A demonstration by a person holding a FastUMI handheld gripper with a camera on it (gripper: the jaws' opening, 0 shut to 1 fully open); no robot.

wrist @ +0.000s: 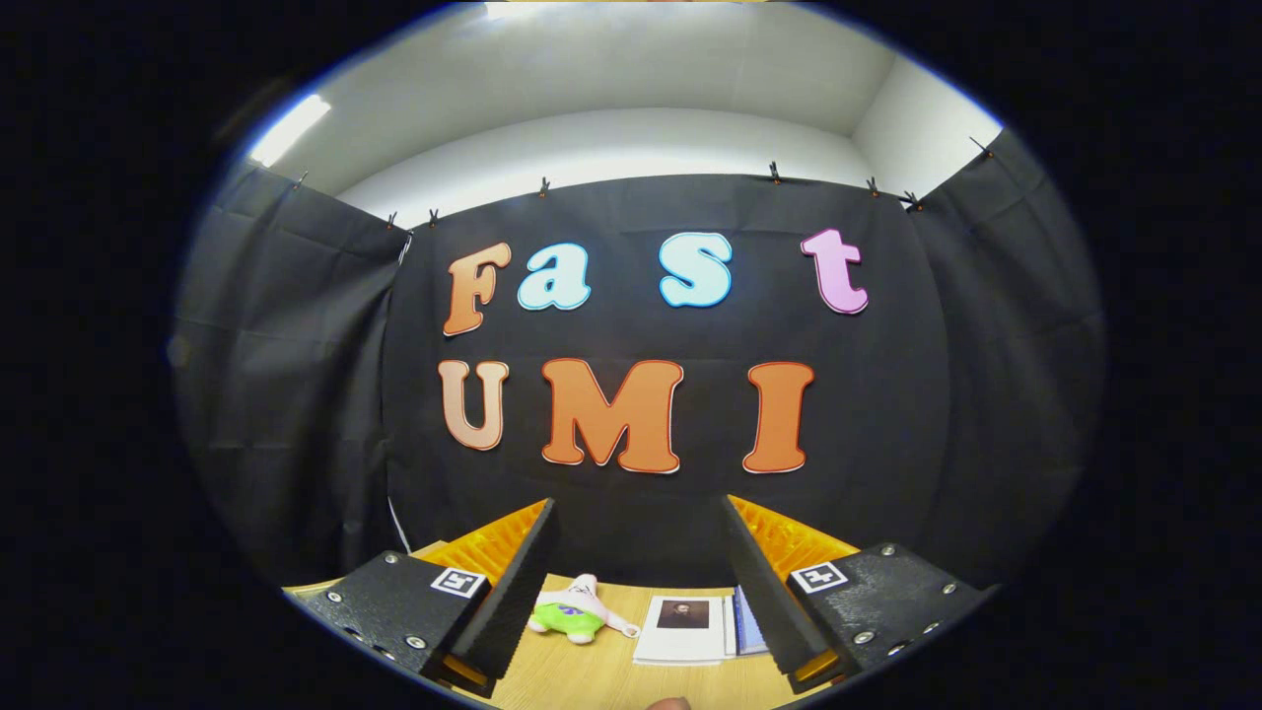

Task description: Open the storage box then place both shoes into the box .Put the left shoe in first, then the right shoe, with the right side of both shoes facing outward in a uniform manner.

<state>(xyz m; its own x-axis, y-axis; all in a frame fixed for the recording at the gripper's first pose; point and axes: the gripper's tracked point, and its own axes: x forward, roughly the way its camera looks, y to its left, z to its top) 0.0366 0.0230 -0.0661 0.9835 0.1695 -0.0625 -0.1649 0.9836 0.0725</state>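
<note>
Claw (pixel 639 523) is spread wide, nothing pinched — both black fingers (pixel 518 592) with their orange backing point up at the black cloth wall (pixel 641 335), tips held well above the tabletop. Plenty of open air between them. Below and between the fingers there's a light wooden table (pixel 592 675), and on it a small plush toy (pixel 574 613) in green and white, closer to the left finger. Just beside it, toward the right finger, lies a white booklet (pixel 685 628) with a dark portrait on its cover, and a blue-edged sheet (pixel 749 623) tucked against its right edge. Can't spot the storage box or shoes from here — the table's far edge meets the cloth right behind the toy.
</note>
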